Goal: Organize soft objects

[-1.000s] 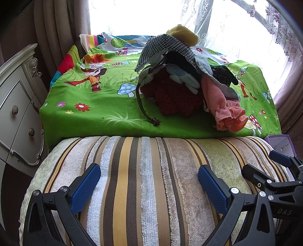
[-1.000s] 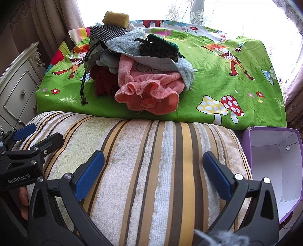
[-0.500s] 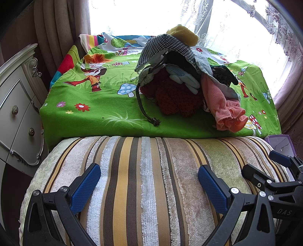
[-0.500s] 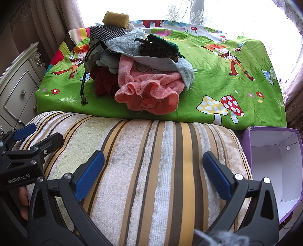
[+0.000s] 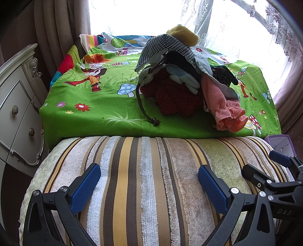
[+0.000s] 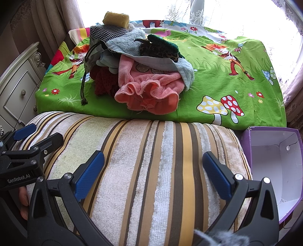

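A heap of soft things (image 5: 180, 83) (image 6: 140, 62) lies on a table under a green cartoon cloth (image 5: 90, 106) (image 6: 227, 75). In it are a pink frilled cloth (image 6: 149, 94), a dark red knit piece (image 5: 174, 100), a checked drawstring bag (image 5: 164, 49) and a yellow sponge (image 6: 115, 18) on top. Nearer me sits a striped cushion (image 5: 147, 179) (image 6: 151, 170). My left gripper (image 5: 149, 185) hovers open over the cushion, nothing between its fingers. My right gripper (image 6: 153, 174) is likewise open above the cushion, holding nothing.
An open purple box (image 6: 274, 162) with a white inside stands right of the cushion. A cream chest of drawers (image 5: 17, 113) stands at the left. Curtains and a bright window lie behind the table. A person's fingers (image 6: 23, 200) show under the left tool.
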The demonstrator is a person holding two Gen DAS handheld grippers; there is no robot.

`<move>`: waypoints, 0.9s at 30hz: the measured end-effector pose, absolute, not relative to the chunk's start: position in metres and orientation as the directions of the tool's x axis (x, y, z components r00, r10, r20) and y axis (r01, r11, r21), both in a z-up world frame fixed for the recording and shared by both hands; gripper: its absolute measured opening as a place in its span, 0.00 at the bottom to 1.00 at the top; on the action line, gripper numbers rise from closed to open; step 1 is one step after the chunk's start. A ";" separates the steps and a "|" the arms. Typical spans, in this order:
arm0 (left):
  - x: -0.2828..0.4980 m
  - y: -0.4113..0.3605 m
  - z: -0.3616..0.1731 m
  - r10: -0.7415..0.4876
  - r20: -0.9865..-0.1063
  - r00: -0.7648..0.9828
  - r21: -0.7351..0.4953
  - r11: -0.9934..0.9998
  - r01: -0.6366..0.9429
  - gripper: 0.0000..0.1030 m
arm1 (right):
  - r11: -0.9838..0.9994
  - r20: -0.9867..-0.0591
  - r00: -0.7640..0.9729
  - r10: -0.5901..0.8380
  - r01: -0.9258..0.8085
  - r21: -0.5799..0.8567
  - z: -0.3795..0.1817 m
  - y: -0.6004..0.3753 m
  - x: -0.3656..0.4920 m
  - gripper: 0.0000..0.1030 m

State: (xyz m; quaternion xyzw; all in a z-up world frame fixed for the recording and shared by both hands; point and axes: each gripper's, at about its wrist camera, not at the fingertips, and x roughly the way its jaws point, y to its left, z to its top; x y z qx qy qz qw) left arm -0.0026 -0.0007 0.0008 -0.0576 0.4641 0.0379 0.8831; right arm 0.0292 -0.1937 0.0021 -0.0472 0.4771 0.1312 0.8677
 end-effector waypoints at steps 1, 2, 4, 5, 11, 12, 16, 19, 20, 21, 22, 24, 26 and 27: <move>-0.003 -0.001 0.001 0.013 -0.824 0.566 -0.067 0.990 -0.120 1.00 | 0.961 -0.840 0.510 0.183 -0.273 0.043 0.002 -0.194 0.029 1.00; -0.003 -0.001 0.001 0.013 -0.824 0.566 -0.067 0.990 -0.120 1.00 | 0.961 -0.840 0.511 0.183 -0.273 0.043 0.002 -0.194 0.029 1.00; -0.003 -0.001 0.001 0.013 -0.824 0.567 -0.067 0.990 -0.120 1.00 | 0.961 -0.840 0.511 0.183 -0.273 0.043 0.002 -0.194 0.029 1.00; -0.003 -0.001 0.001 0.013 -0.824 0.567 -0.067 0.990 -0.120 1.00 | 0.961 -0.840 0.511 0.183 -0.273 0.043 0.002 -0.194 0.029 1.00; -0.003 -0.001 0.001 0.013 -0.824 0.567 -0.067 0.990 -0.120 1.00 | 0.961 -0.839 0.512 0.183 -0.273 0.043 0.002 -0.194 0.029 1.00; -0.003 -0.001 0.001 0.013 -0.824 0.567 -0.067 0.990 -0.120 1.00 | 0.961 -0.839 0.512 0.182 -0.273 0.042 0.002 -0.194 0.029 1.00; -0.003 -0.001 0.001 0.013 -0.824 0.566 -0.067 0.990 -0.121 1.00 | 0.961 -0.839 0.513 0.182 -0.273 0.042 0.001 -0.194 0.029 1.00; -0.003 0.000 0.001 0.012 -0.827 0.563 -0.069 0.990 -0.122 1.00 | 0.961 -0.837 0.516 0.182 -0.273 0.040 -0.001 -0.195 0.031 1.00; -0.002 0.000 0.001 0.011 -0.828 0.561 -0.071 0.990 -0.123 1.00 | 0.961 -0.836 0.518 0.181 -0.273 0.039 0.002 -0.195 0.031 1.00; -0.003 0.000 0.001 0.010 -0.828 0.561 -0.073 0.990 -0.124 1.00 | 0.961 -0.835 0.520 0.181 -0.273 0.039 0.001 -0.194 0.030 1.00; -0.002 0.001 0.002 0.008 -0.828 0.561 -0.076 0.989 -0.126 1.00 | 0.961 -0.834 0.521 0.181 -0.273 0.038 0.001 -0.194 0.028 1.00; -0.002 0.001 0.003 0.012 -0.828 0.560 -0.074 0.989 -0.130 1.00 | 0.962 -0.834 0.523 0.178 -0.273 0.034 0.001 -0.194 0.027 1.00; -0.002 -0.001 0.005 0.014 -0.825 0.565 -0.067 0.990 -0.122 1.00 | 0.962 -0.835 0.527 0.155 -0.273 0.007 0.001 -0.190 0.027 1.00; -0.003 0.000 0.006 0.012 -0.822 0.569 -0.073 0.989 -0.126 1.00 | 0.962 -0.835 0.531 0.142 -0.273 -0.009 0.001 -0.187 0.027 1.00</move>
